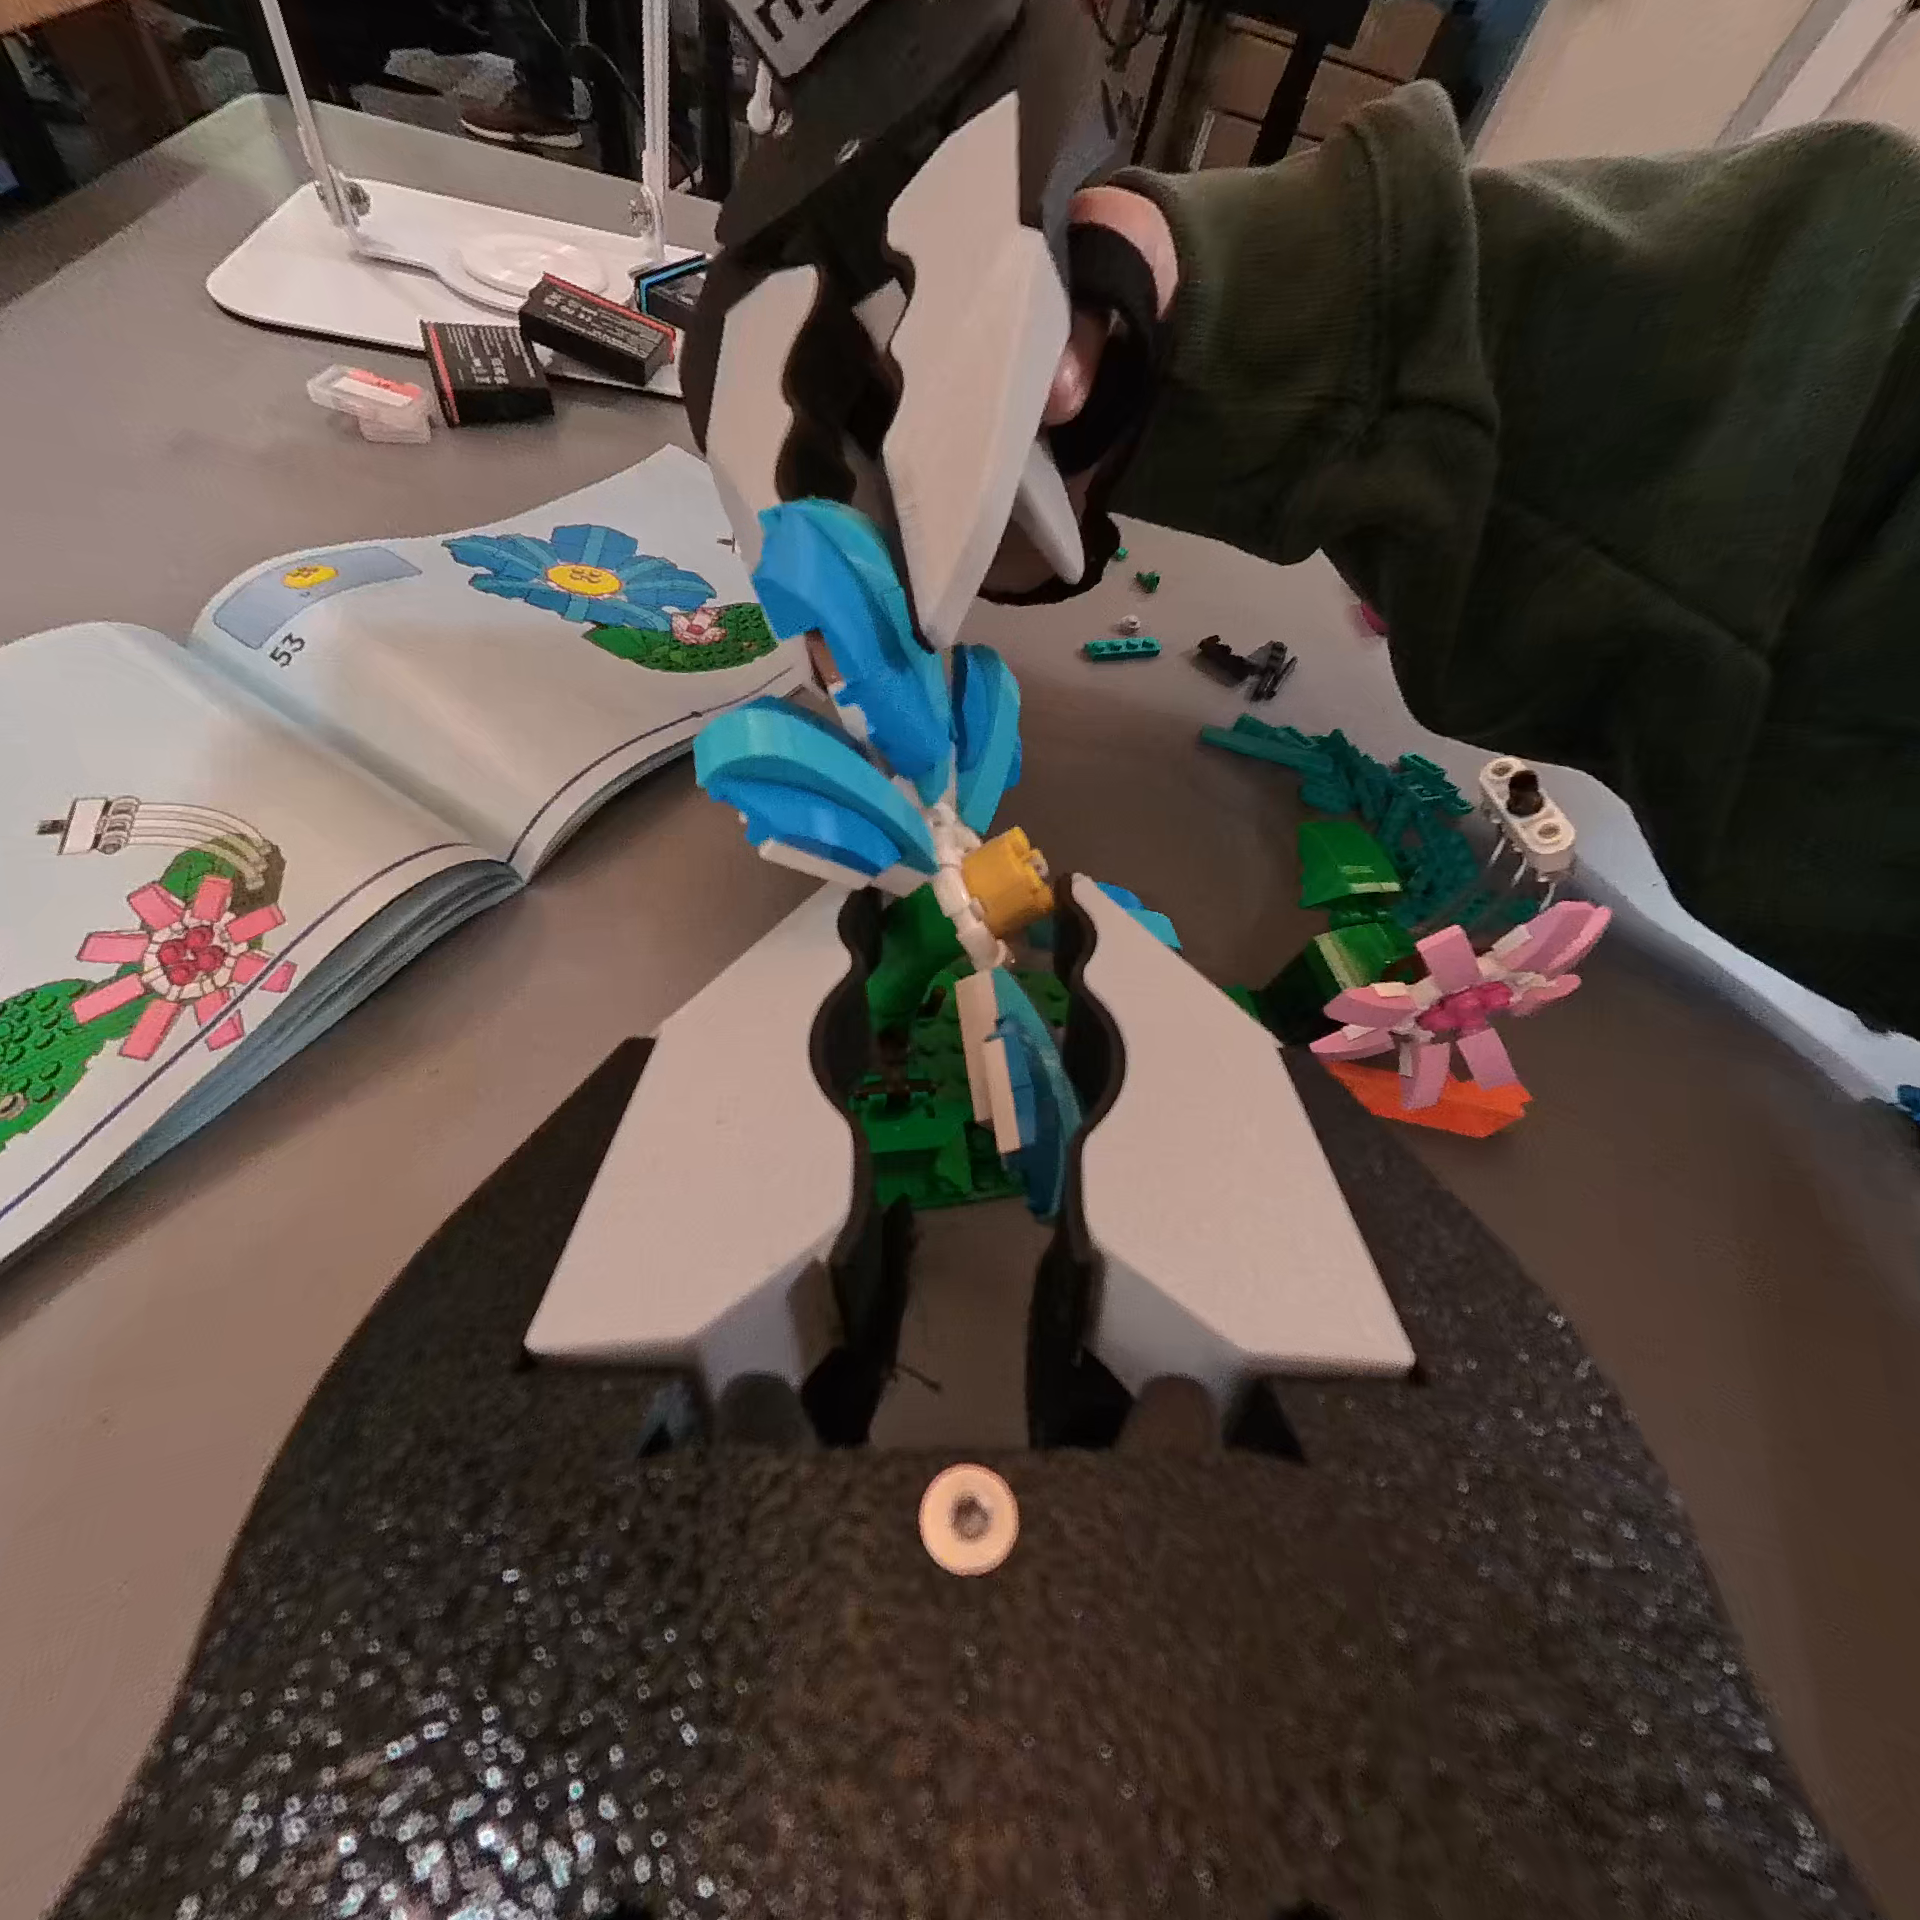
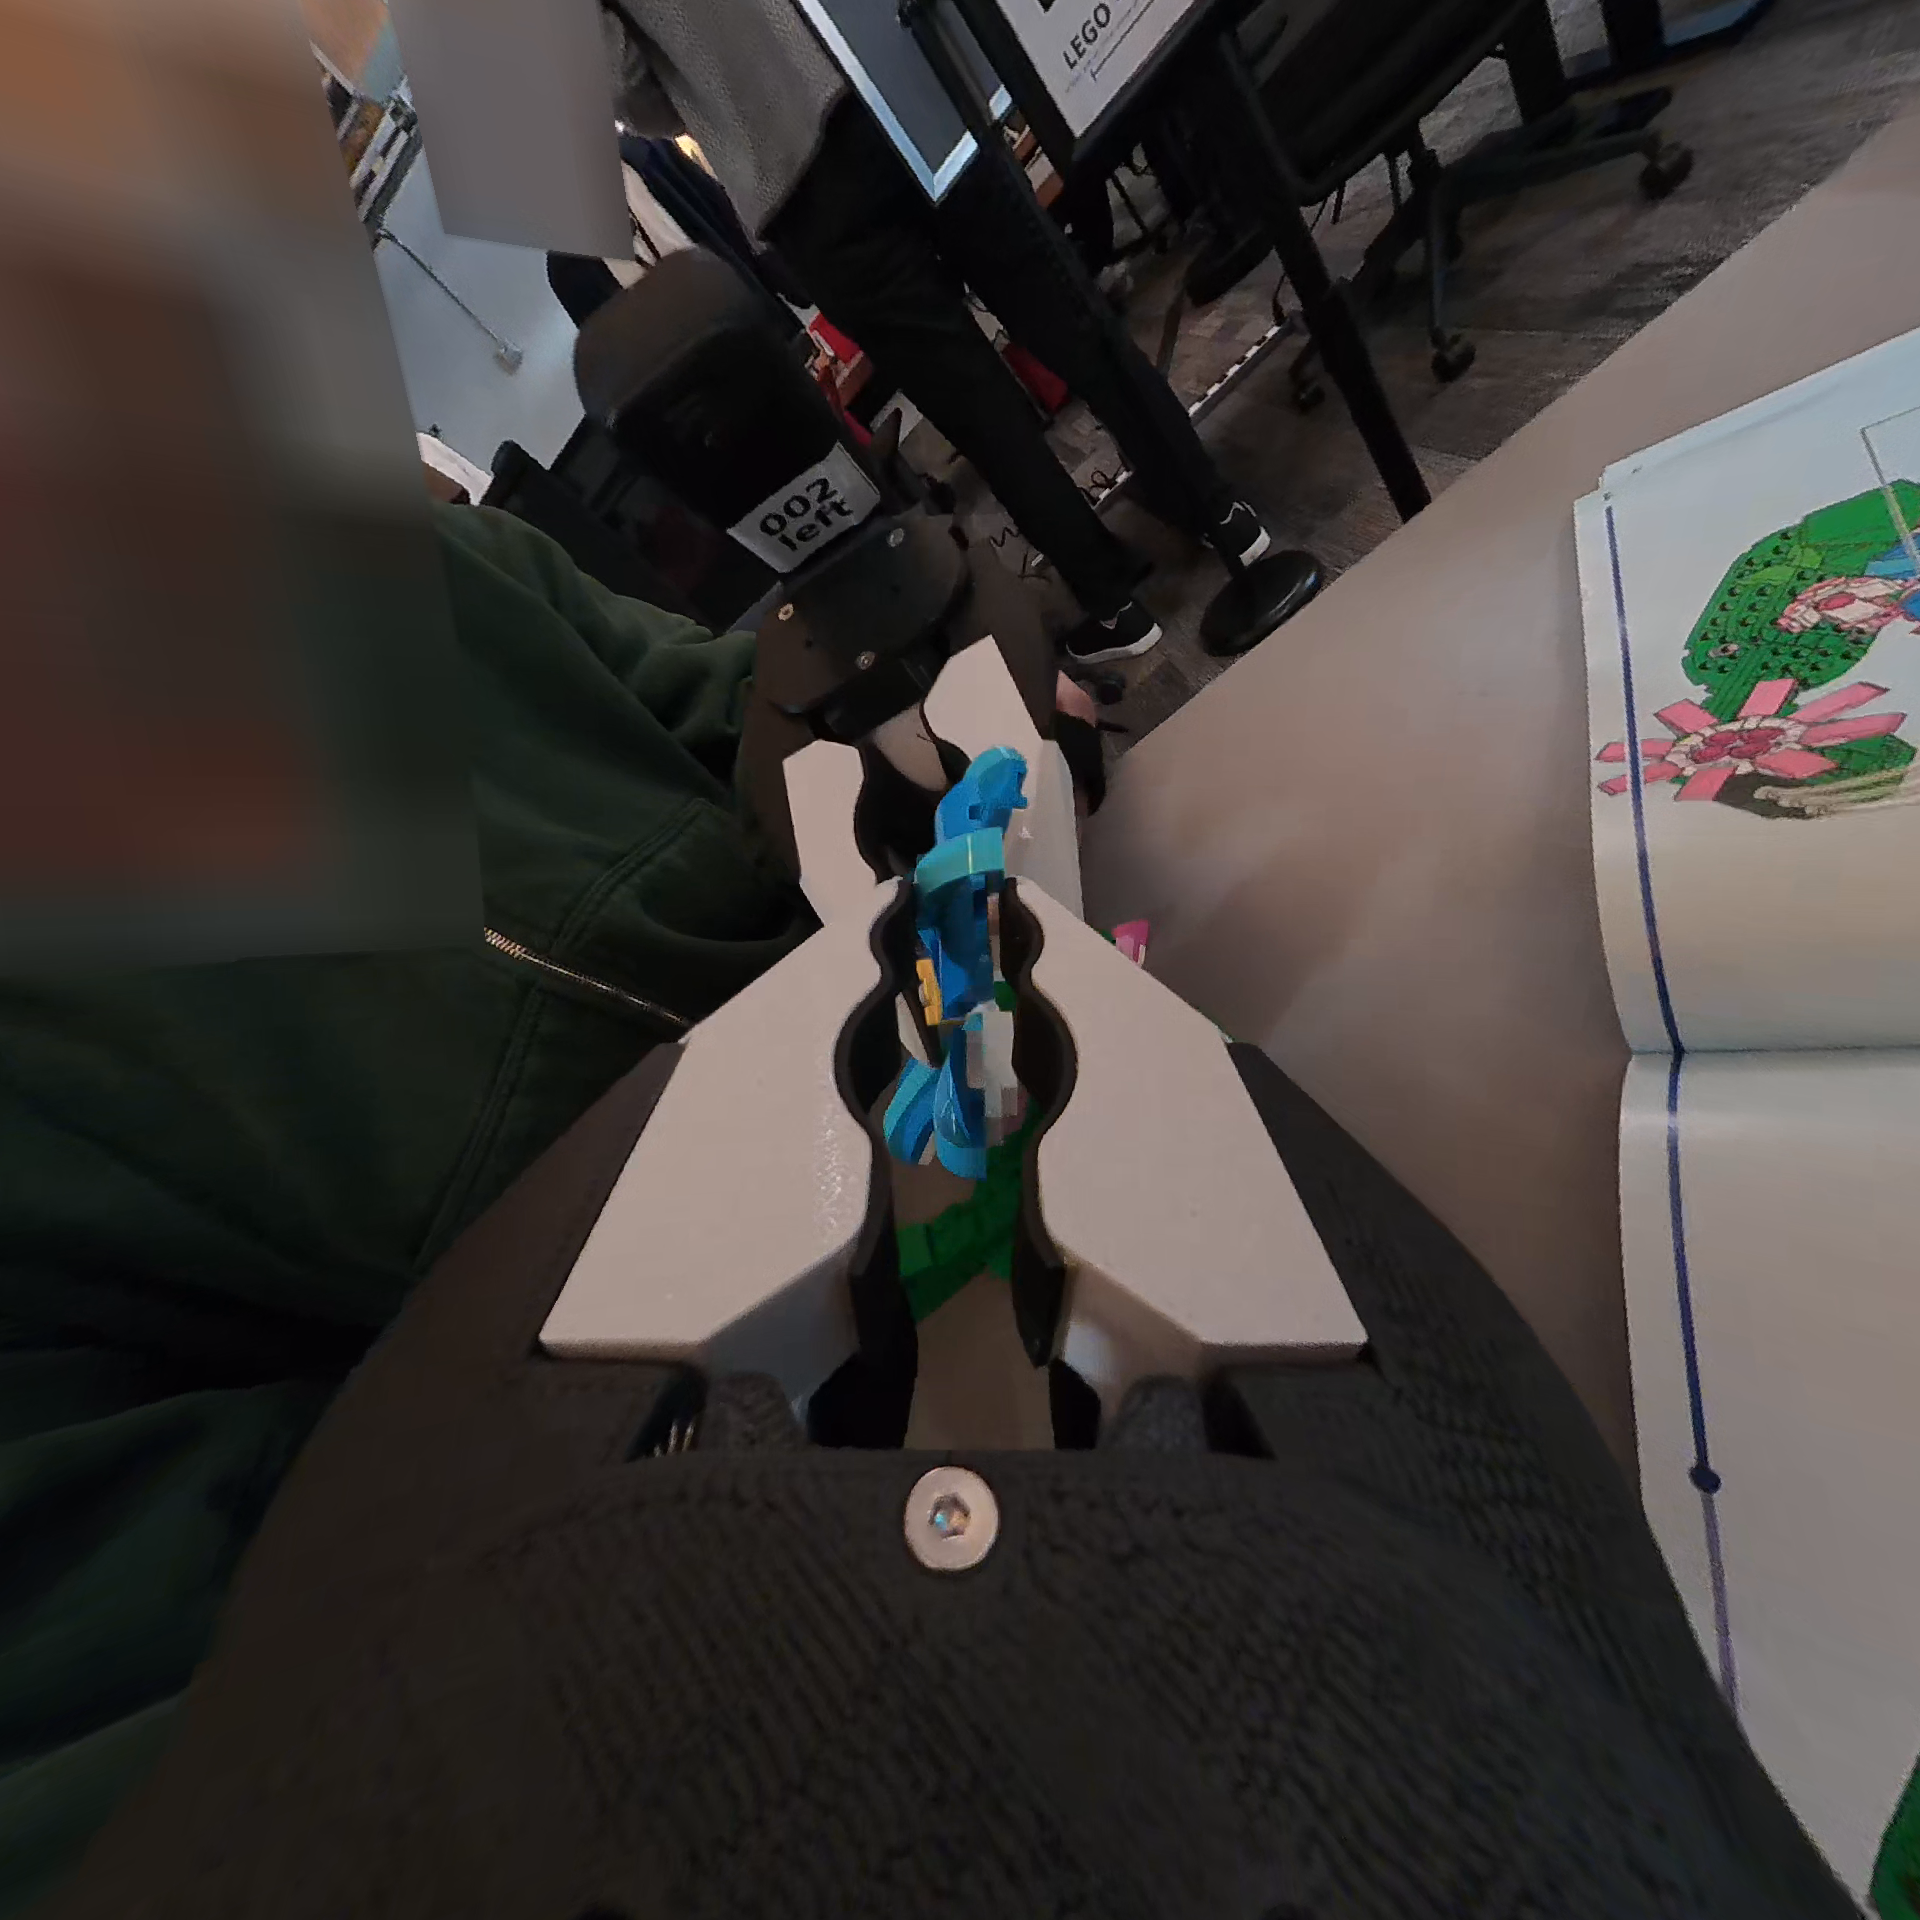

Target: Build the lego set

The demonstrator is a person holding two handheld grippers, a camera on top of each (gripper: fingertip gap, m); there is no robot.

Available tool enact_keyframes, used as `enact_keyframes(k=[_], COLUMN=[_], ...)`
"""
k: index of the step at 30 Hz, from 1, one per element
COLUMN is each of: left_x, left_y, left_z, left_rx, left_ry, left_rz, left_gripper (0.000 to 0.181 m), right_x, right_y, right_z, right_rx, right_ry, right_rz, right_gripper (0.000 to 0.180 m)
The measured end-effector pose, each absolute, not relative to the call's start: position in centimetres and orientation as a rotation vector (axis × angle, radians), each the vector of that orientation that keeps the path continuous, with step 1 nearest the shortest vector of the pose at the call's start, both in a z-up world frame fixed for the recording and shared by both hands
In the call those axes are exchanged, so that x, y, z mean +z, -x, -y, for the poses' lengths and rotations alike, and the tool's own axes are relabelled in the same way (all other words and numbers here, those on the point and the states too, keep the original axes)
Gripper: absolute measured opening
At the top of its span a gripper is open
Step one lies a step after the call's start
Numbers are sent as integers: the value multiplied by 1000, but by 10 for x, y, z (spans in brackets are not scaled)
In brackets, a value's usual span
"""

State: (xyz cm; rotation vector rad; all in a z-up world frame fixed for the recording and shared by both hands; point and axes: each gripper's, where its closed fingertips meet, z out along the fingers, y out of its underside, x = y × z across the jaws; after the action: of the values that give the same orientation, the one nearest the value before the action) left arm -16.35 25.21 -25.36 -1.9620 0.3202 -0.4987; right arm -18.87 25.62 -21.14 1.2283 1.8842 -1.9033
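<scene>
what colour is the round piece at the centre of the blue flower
Yellow: the round centre piece of the blue flower shows best in the left wrist view.

Dim indoor light, fisheye-warped edges, perhaps motion-blurred

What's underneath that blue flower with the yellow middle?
Under the blue petalled brick flower sits a green studded brick base on the grey table. Their joint is hidden by petals and hand-held gripper fingers.

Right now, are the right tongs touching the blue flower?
Touching. The left wrist view shows the right tongs closed on the top petal of the blue flower.
</scene>
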Motion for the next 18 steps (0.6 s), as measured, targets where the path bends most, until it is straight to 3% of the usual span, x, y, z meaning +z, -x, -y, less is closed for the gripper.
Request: enact_keyframes(k=[18], left_x=[-253], left_y=[164], left_z=[-253], left_rx=[-493], left_ry=[1951], left_rz=[-311], left_gripper=[31], right_x=[-212], right_y=[189], right_z=[-258], right_rx=[-2098], right_ry=[-1329], right_rz=[-1800], right_gripper=[14])
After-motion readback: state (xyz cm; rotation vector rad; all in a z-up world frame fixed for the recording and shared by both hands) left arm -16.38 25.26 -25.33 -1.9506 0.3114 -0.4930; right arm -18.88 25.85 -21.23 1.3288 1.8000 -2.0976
